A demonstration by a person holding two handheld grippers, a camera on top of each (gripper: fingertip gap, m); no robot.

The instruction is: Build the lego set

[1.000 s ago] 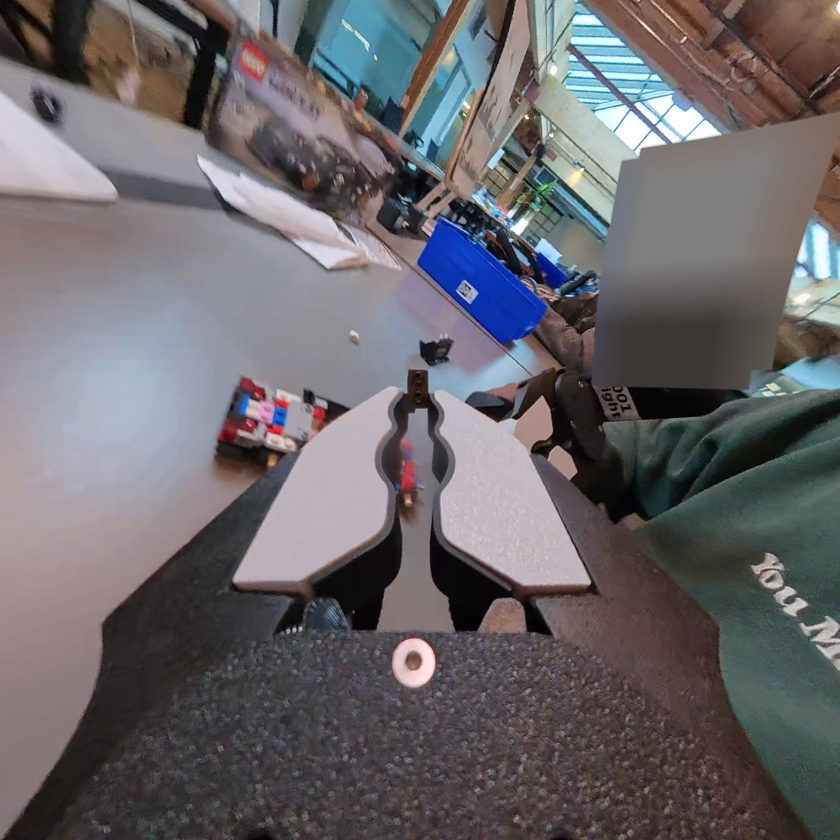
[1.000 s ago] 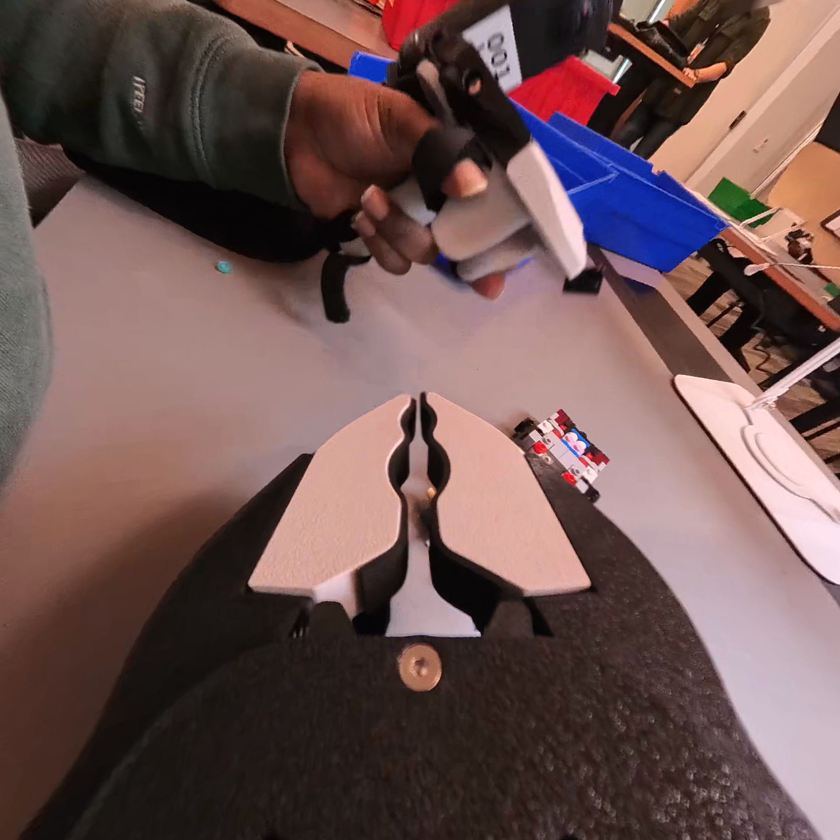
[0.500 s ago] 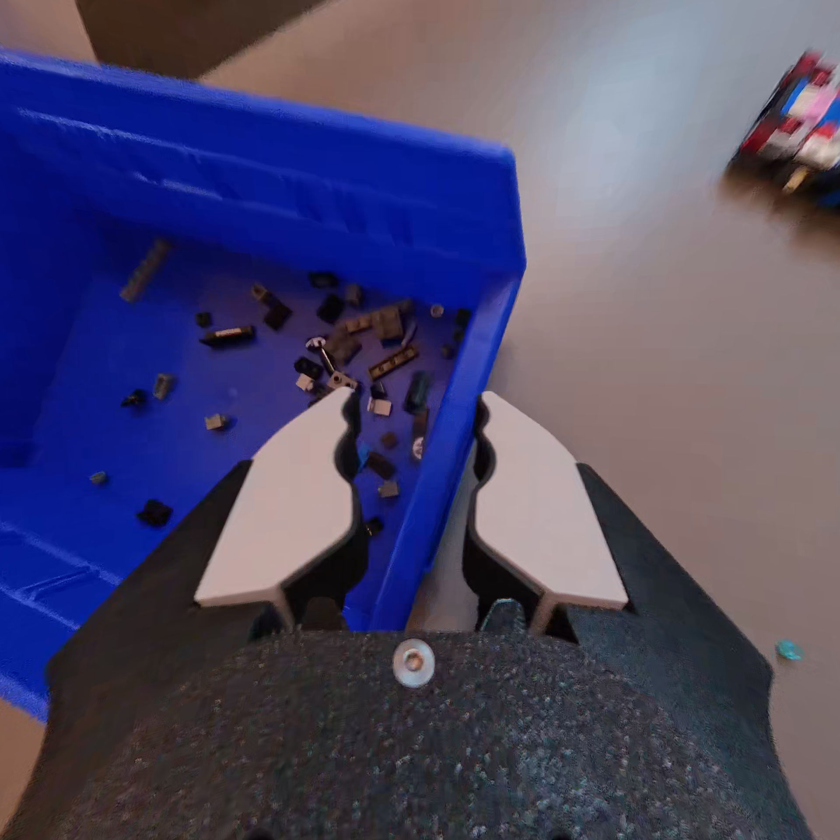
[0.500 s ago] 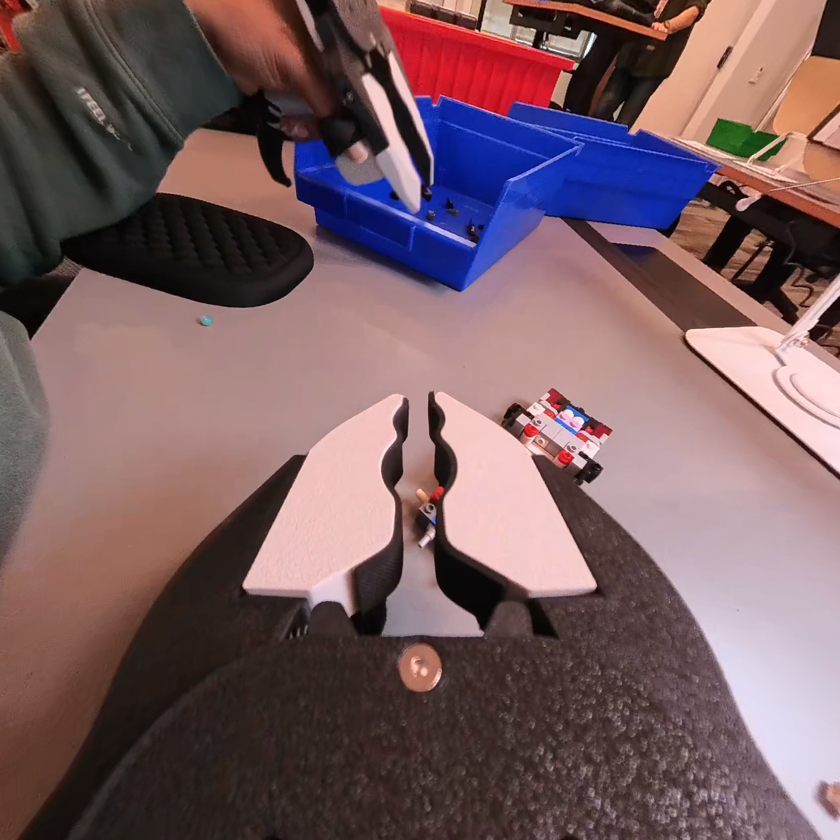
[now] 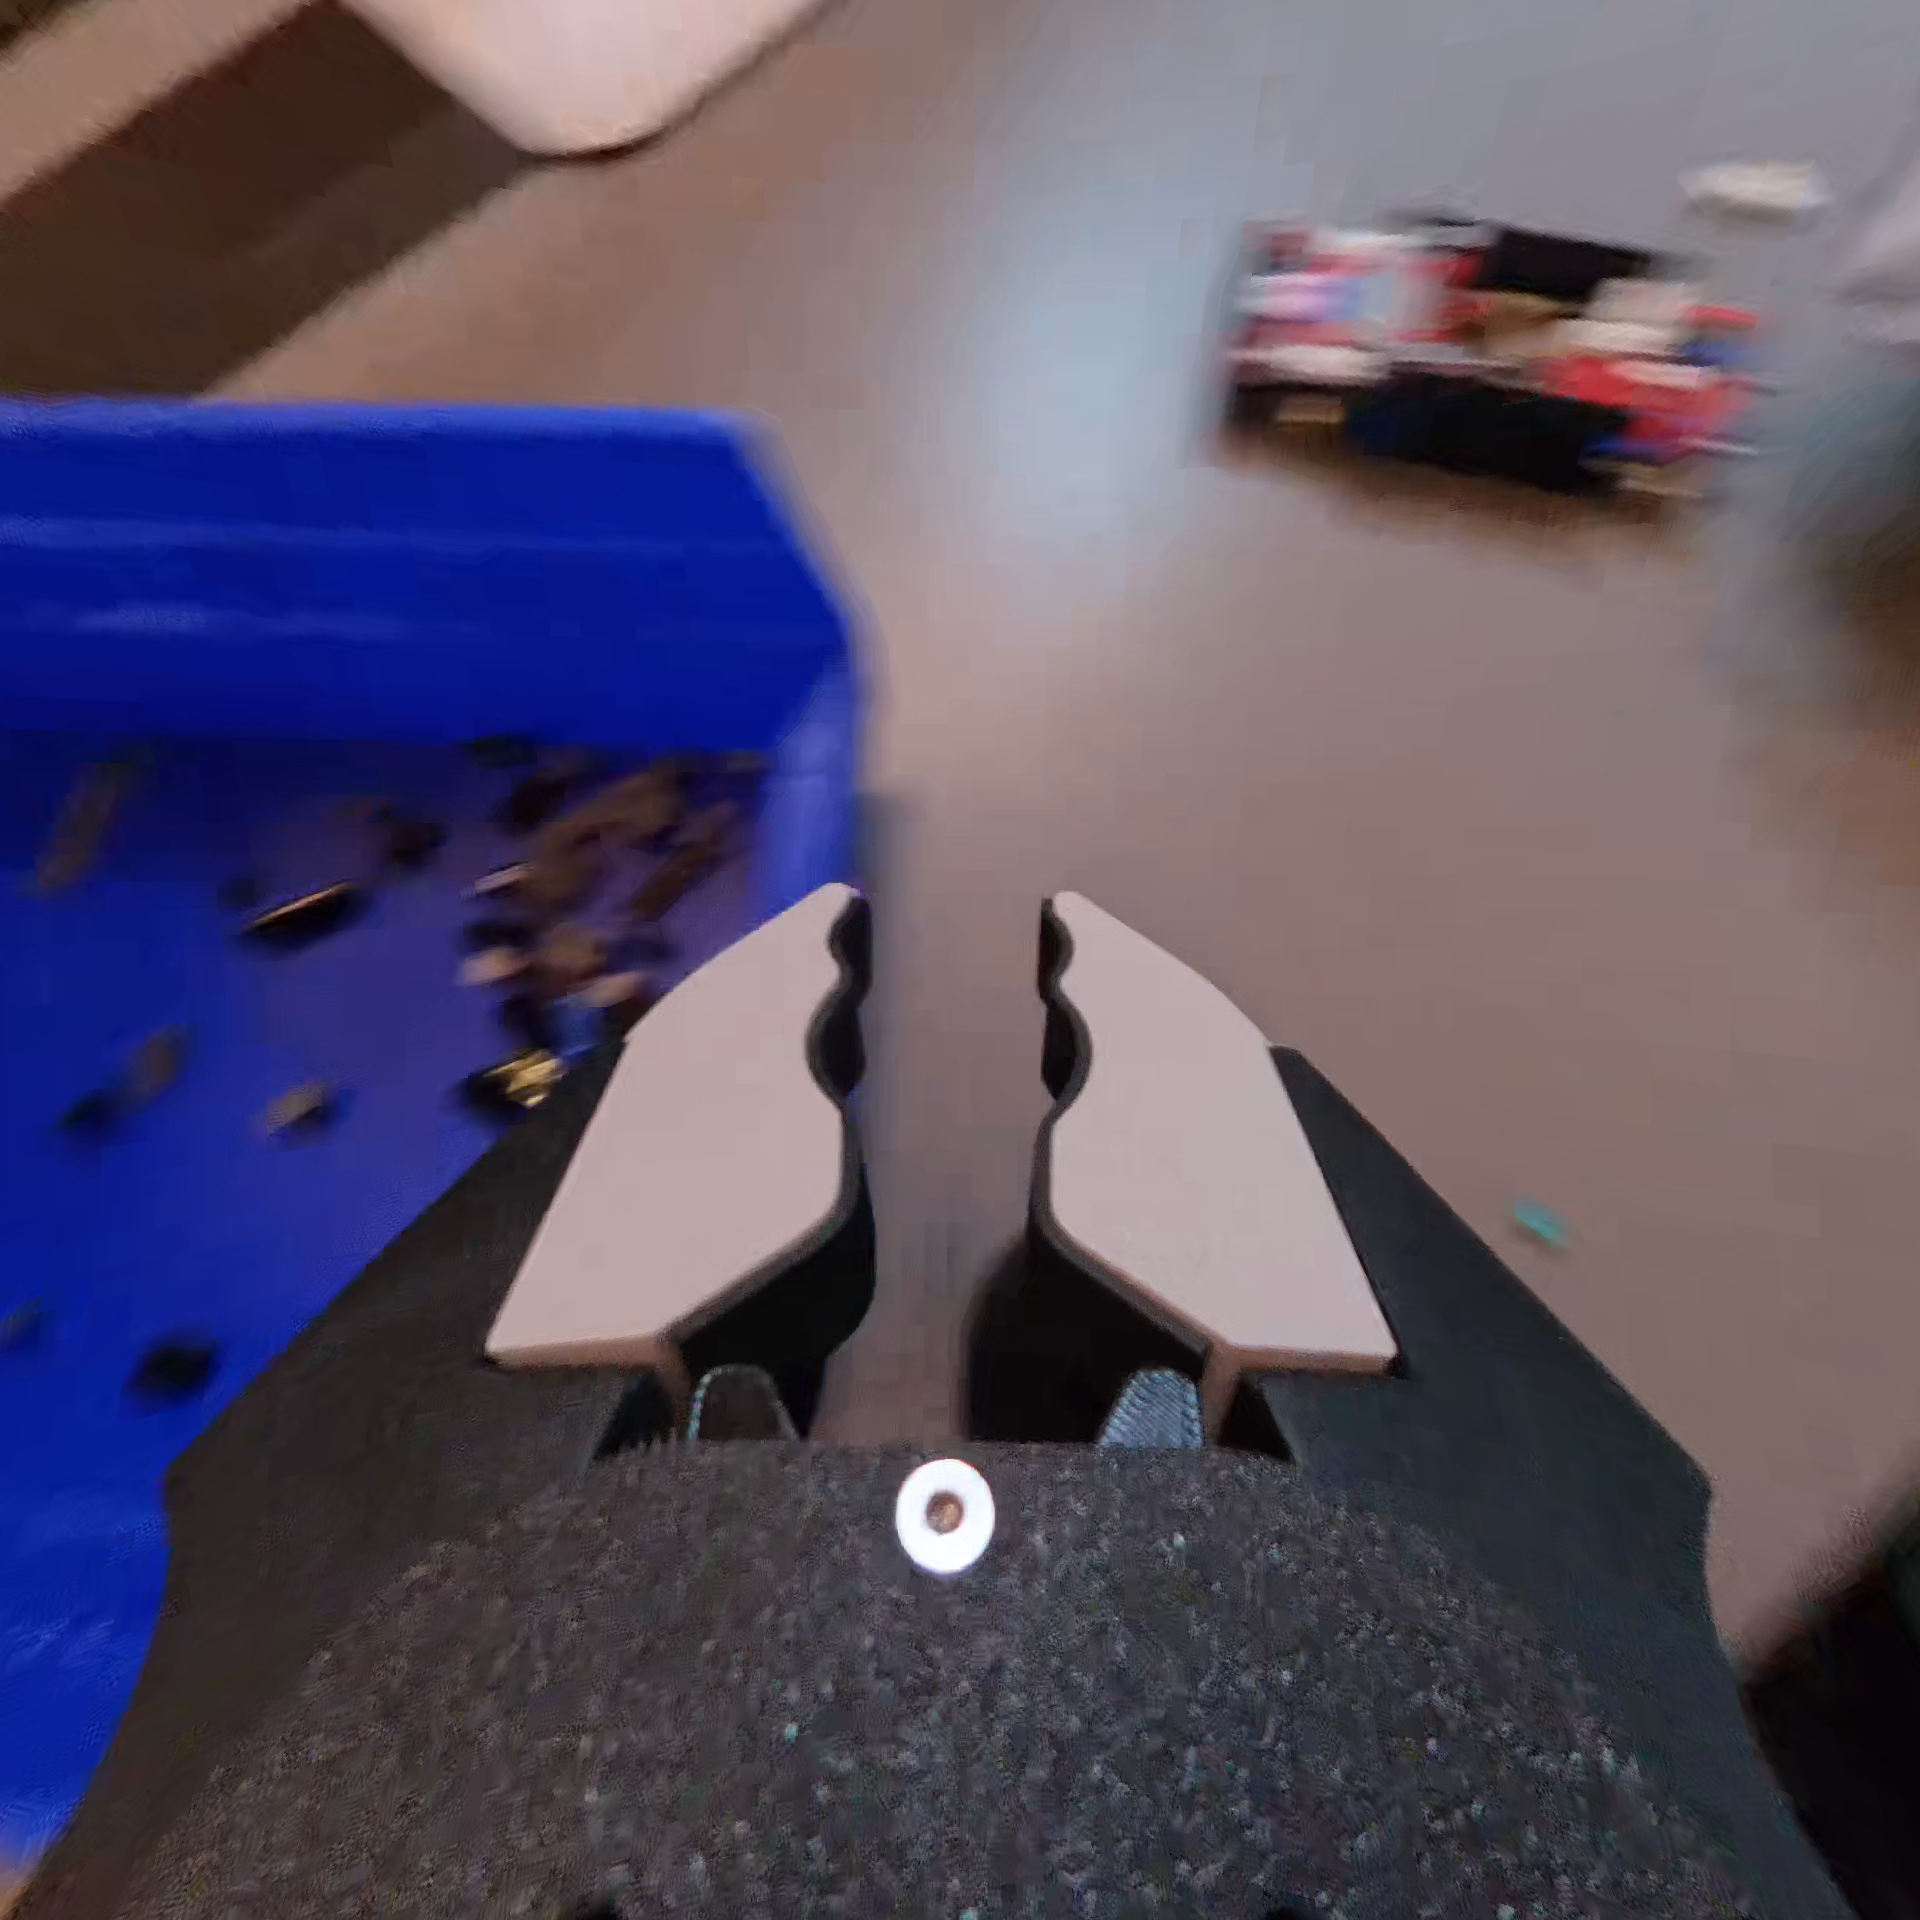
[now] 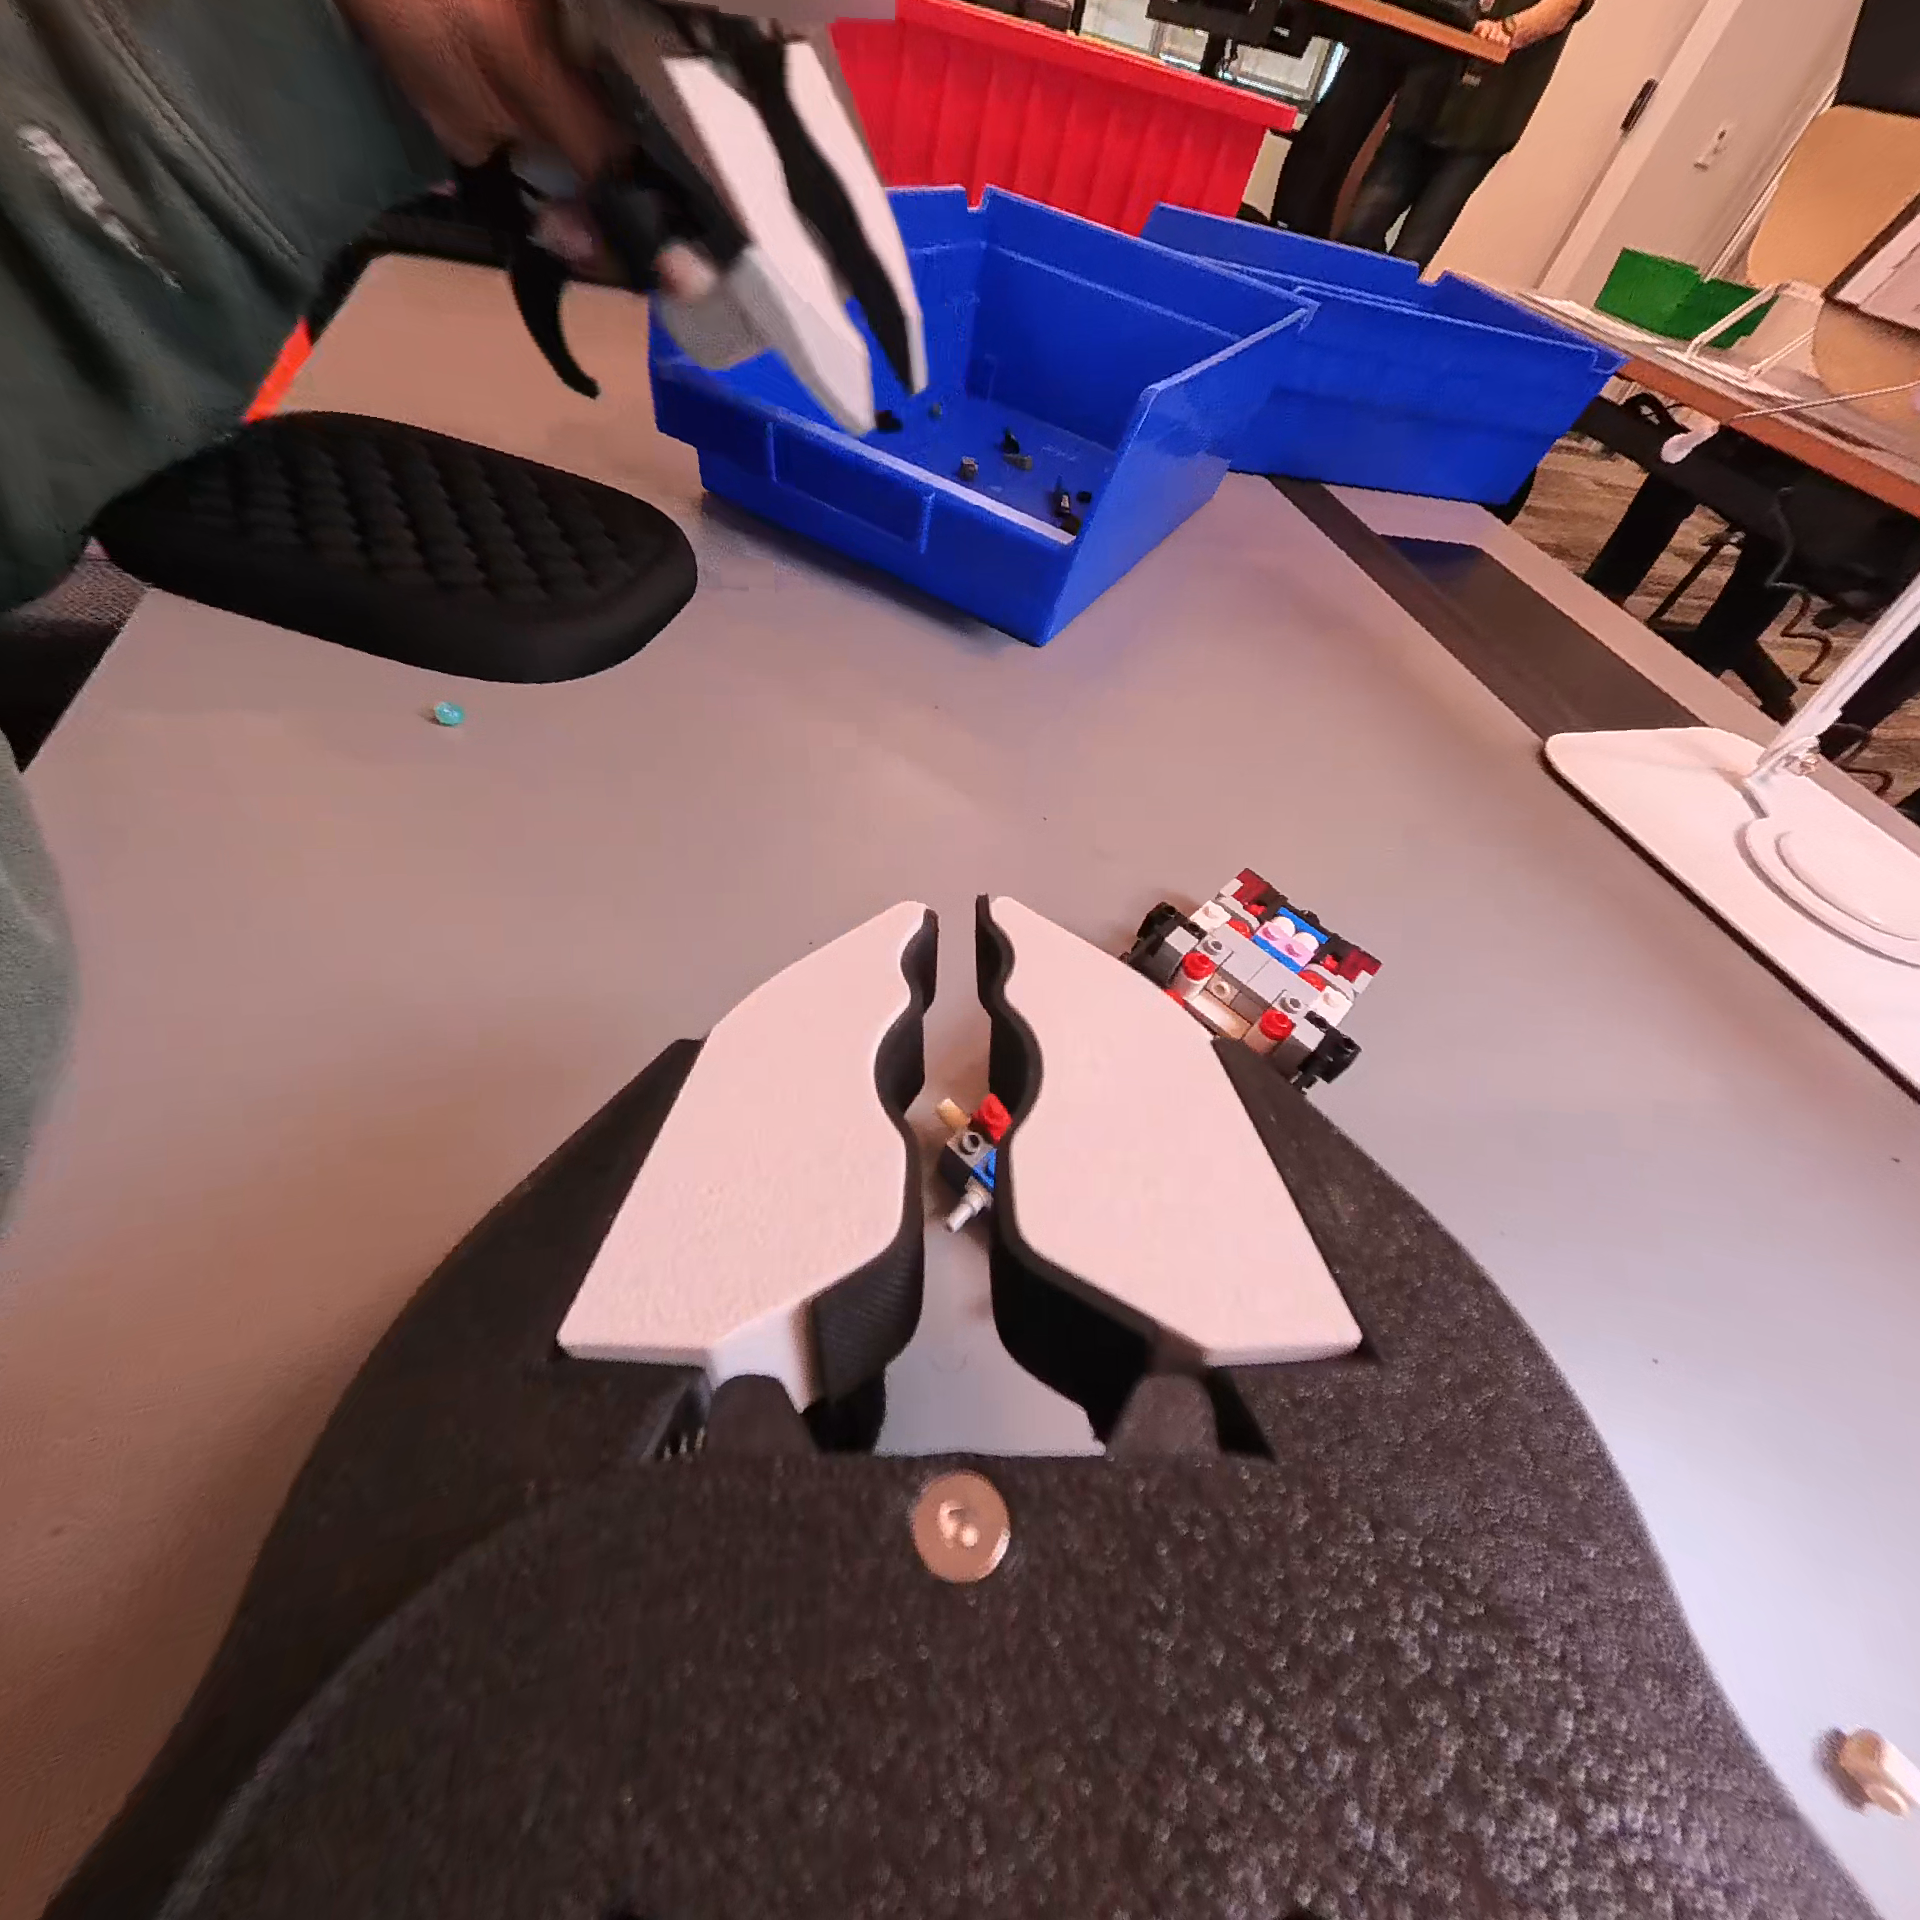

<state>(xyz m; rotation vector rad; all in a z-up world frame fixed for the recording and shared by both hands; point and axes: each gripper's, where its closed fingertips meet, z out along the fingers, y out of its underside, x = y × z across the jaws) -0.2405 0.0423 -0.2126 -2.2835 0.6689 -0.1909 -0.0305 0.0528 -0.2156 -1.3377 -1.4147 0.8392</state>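
My left gripper [image 5: 948,914] is open and empty, just right of the near corner of a blue bin [image 5: 416,571] that holds several small dark pieces; this view is blurred. In the right wrist view it [image 6: 883,400] hangs tip-down over the bin [image 6: 831,488]. The partly built lego car [image 6: 1257,977] sits on the grey table, and shows in the left wrist view [image 5: 1486,374]. My right gripper [image 6: 956,914] is nearly shut, with a thin slit between the tips, low over the table. A small red, blue and grey sub-assembly [image 6: 971,1153] lies on the table under that slit.
A second blue bin [image 6: 1455,364] and a red bin [image 6: 1039,104] stand behind the first. A black mesh pad [image 6: 395,540] lies at the left, a white lamp base [image 6: 1766,852] at the right. A teal bit [image 6: 447,713] and a tan bit [image 6: 1870,1766] lie loose. Across from one pair of fingers to the other is roughly 20 cm. The teal bit [image 6: 447,713] is about 15 cm from my left fingertips. It turns up in the left wrist view [image 5: 1545,1235] as well.
My left gripper, shut on a small dark piece a second ago, swung to the blue bin, opened, and has now shifted right off the bin wall. My right gripper's tips parted slightly.
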